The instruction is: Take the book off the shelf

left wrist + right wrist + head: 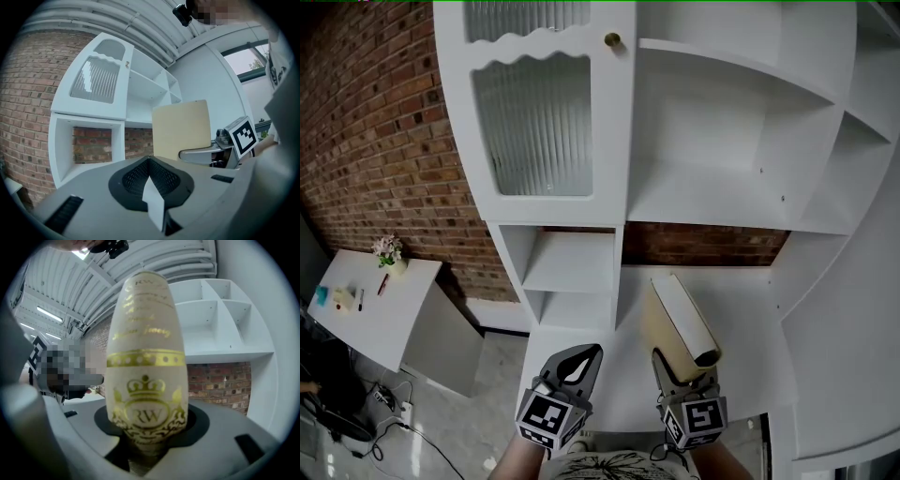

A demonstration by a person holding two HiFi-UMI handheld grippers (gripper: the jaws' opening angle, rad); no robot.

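The right claw [682, 373] is clamped, jaws partway open, on the bottom end of the cream, gold-stamped book [679, 319]. The book stands up out of the claw, clear of the white shelf unit [722, 187] ahead. The left claw [574, 364], just beside it, is closed on nothing. The book looks stiff, thick and probably hefty with a smooth cover, so held this low it may lever over, and mid-spine seems the safer hold.
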